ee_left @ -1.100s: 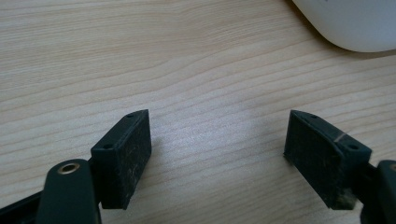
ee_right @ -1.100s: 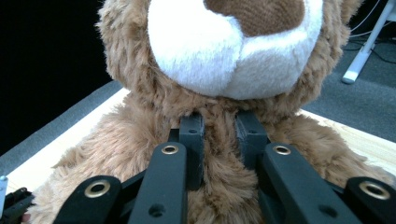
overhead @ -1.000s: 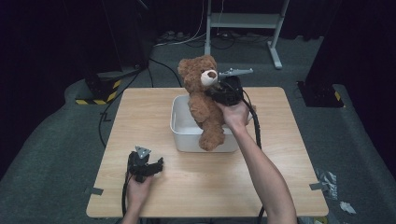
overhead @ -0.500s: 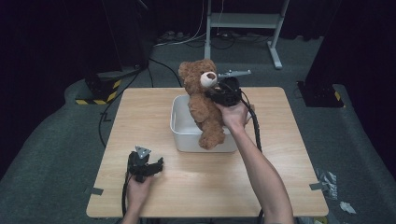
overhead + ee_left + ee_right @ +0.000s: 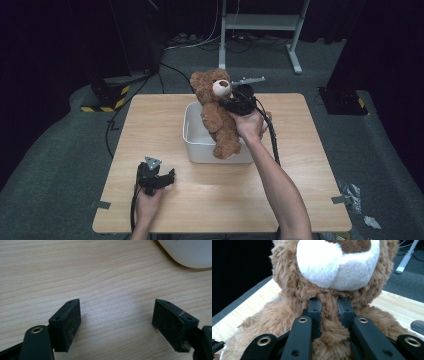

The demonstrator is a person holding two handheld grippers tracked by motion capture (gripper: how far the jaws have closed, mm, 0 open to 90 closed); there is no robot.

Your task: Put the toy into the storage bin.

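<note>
A brown teddy bear (image 5: pixel 217 112) with a white muzzle hangs upright over a white plastic bin (image 5: pixel 197 142) near the middle of the wooden table (image 5: pixel 150 120). My right gripper (image 5: pixel 231 103) is shut on the fur of its chest just under the chin, and in the right gripper view the bear (image 5: pixel 287 297) fills the frame with my gripper (image 5: pixel 329 308) pinching a fold of fur. One leg of the bear drapes down the bin's front wall. My left gripper (image 5: pixel 165 179) rests near the table's front left, open, its gripper (image 5: pixel 116 315) over bare wood.
A corner of the white bin (image 5: pixel 190 252) shows at the top right of the left gripper view. Beyond the table stand a metal frame (image 5: pixel 260 30), cables on the grey floor and a yellow-black striped base (image 5: pixel 107 100). Scraps of tape (image 5: pixel 352 192) lie on the floor at right.
The bear and my right hand have shifted very slightly; the left gripper has stayed put.
</note>
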